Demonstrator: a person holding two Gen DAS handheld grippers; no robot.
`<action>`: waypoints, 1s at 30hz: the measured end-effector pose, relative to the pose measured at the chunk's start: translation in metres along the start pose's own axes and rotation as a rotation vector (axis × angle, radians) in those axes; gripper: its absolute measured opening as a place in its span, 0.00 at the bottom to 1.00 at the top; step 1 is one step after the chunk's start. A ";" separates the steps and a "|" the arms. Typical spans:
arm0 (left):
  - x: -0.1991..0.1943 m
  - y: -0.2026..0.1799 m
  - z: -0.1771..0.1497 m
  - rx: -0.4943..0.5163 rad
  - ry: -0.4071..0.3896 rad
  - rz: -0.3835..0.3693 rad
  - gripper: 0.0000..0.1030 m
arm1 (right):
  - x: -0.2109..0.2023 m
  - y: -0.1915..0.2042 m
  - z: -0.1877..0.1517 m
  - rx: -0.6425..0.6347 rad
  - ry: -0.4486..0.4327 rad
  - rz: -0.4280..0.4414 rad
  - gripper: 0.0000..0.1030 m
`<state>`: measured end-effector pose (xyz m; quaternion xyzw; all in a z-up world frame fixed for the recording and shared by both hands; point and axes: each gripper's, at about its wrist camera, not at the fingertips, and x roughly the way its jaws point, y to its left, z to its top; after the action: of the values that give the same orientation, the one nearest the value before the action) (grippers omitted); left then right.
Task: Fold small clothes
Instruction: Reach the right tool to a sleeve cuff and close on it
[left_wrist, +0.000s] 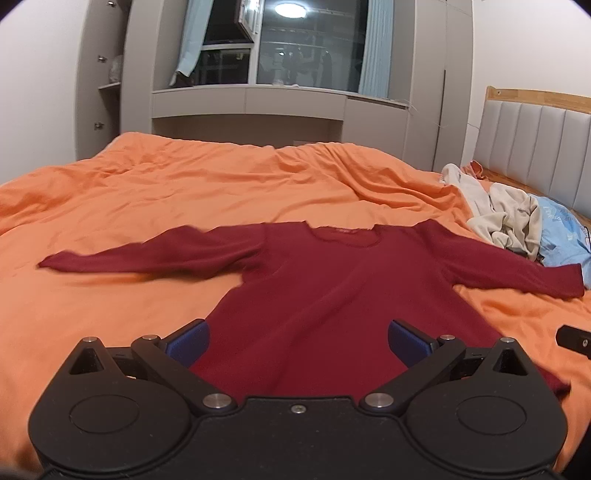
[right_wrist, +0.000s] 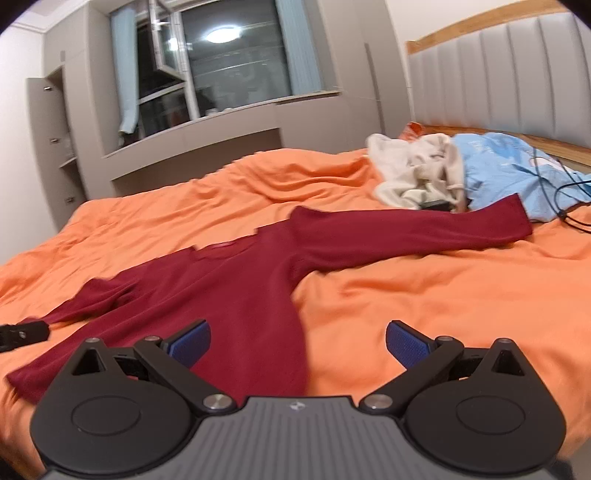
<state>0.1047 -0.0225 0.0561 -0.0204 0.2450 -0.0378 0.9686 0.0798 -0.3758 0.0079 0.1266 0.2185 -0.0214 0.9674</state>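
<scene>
A dark red long-sleeved top (left_wrist: 332, 291) is being shown spread flat, both sleeves out, on an orange duvet (left_wrist: 184, 192) covering a bed. The left gripper (left_wrist: 298, 341) is being held above the lower body of the garment, its blue-padded fingers (left_wrist: 188, 341) wide apart with nothing between them. The right gripper (right_wrist: 297, 341) is likewise being held with its fingers spread and empty, one pad over the garment's hem side, the other over bare duvet. Only in the left wrist view is the whole garment being seen, from cuff to cuff, with the neckline facing away. Only in the right wrist view are dark cables (right_wrist: 561, 188) being revealed, trailing across a light blue cloth (right_wrist: 509, 173) beside a cream heap of clothing (right_wrist: 417, 170) near the padded headboard (right_wrist: 517, 81). A window (left_wrist: 306, 44) is being seen behind in both views.
</scene>
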 end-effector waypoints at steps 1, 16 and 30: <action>0.009 -0.004 0.008 0.005 0.005 -0.004 1.00 | 0.006 -0.005 0.006 0.005 0.000 -0.012 1.00; 0.179 -0.102 0.093 0.118 0.039 -0.083 1.00 | 0.139 -0.104 0.077 0.089 -0.065 -0.149 1.00; 0.323 -0.190 0.083 0.136 0.086 -0.081 1.00 | 0.208 -0.277 0.082 0.611 -0.138 -0.374 1.00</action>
<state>0.4157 -0.2365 -0.0124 0.0372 0.2823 -0.0945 0.9539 0.2752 -0.6611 -0.0750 0.3660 0.1554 -0.2707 0.8767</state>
